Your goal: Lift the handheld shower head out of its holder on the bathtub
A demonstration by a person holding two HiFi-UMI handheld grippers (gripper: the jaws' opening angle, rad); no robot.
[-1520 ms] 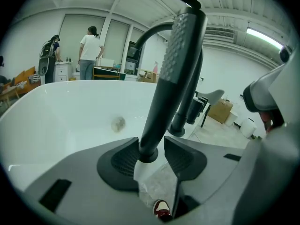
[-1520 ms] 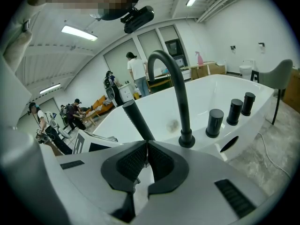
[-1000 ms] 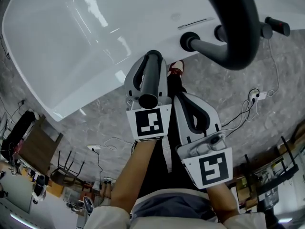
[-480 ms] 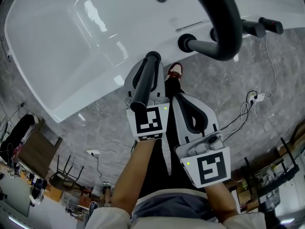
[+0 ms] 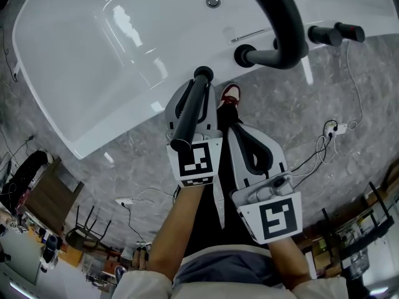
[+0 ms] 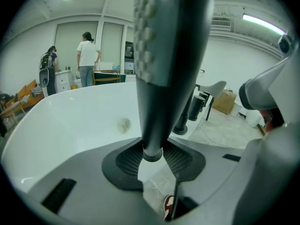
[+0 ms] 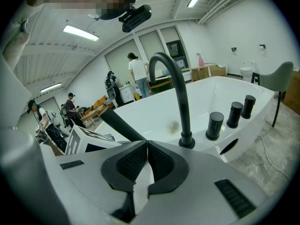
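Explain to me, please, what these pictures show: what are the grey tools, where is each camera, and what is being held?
A person holds a two-jaw claw in each hand. One camera sits on the person's head and looks down; one more rides on each claw, looking along its jaws. Below is a white bathtub with a dark curved faucet. The left claw grips the dark shower head by its narrow end, clear of the tub; its jaws have just been closing a little. The right claw is shut and holds nothing.
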